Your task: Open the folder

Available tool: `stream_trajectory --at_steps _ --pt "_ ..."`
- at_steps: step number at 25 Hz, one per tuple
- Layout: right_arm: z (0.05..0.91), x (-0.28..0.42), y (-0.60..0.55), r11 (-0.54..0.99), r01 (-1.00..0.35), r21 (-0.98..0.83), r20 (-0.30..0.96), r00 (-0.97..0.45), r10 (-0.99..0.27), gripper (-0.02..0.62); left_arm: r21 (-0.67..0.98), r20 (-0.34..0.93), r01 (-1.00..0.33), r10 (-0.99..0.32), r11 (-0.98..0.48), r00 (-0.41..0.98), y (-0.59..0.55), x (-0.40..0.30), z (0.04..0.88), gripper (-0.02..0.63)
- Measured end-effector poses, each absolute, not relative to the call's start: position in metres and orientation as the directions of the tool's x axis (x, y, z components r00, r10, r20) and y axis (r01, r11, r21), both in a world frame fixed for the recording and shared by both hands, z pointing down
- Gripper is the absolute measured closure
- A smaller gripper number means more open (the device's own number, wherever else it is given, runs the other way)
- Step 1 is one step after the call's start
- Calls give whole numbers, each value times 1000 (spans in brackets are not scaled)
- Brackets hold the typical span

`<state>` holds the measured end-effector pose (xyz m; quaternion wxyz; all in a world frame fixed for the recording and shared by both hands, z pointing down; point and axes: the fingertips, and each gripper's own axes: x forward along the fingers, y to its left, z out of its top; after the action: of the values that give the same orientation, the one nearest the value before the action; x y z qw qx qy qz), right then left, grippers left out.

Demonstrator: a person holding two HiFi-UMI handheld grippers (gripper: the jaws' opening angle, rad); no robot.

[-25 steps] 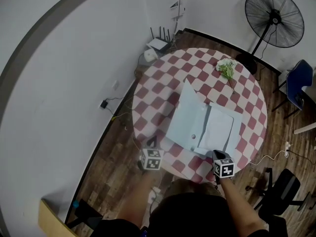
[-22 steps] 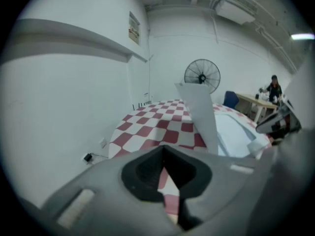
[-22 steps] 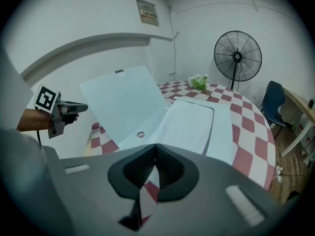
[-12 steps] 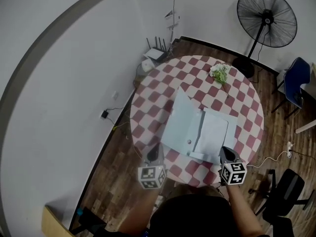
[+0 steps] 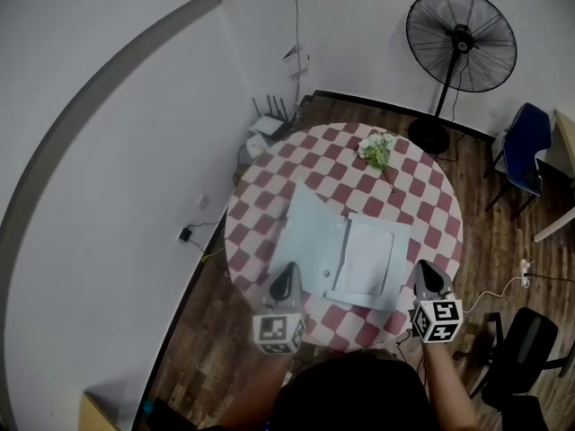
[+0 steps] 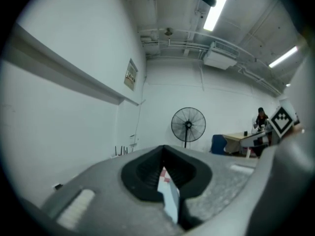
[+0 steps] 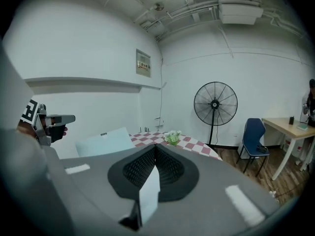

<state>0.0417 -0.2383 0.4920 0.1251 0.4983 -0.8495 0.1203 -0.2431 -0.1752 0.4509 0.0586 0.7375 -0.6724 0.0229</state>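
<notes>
Both grippers have risen from the near rim of the table (image 5: 260,206) since a second ago, and they now hang above it, left and right of the folder's near edge. The camera has lifted too, so the table sits smaller in the head view. The folder (image 5: 310,239) has not shifted.

Table: round, red-and-white check cloth. Its near edge is cut off by the person's head and shoulders.

Fan (image 5: 461,40): stands on the floor beyond the table, far right. All three views show it.

Blue chair (image 5: 521,146): right of the table, partly cut by the frame edge. A wooden desk (image 7: 290,126) beside it shows only in the right gripper view.

Folder: pale blue, lies open at the table's middle. Its left cover slants upward and a white sheet (image 5: 367,259) lies on the right half. The right gripper view shows only the raised cover. The left gripper view shows only a sliver of cloth and blue below its jaws.

Left gripper (image 5: 289,272): jaws together, nothing held.

Right gripper (image 5: 424,269): jaws together, nothing held. The hands of both are mostly hidden under the marker cubes.

Flowers (image 5: 375,148): a small bunch at the table's far edge.

Router (image 5: 267,126): on the floor by the far-left wall, too small to detail.
</notes>
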Motion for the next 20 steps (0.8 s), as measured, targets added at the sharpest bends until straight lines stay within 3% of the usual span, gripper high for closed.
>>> stream_trajectory --at_steps 10,20 --pt "468 85 -262 445 -894 -58 295 -441 -848 594 11 65 -986 -984 -166 166 -211 -189 427 602" --pt "463 82 -279 458 -887 -59 274 -456 -847 594 -14 85 -987 -984 -159 157 -227 -196 431 602"
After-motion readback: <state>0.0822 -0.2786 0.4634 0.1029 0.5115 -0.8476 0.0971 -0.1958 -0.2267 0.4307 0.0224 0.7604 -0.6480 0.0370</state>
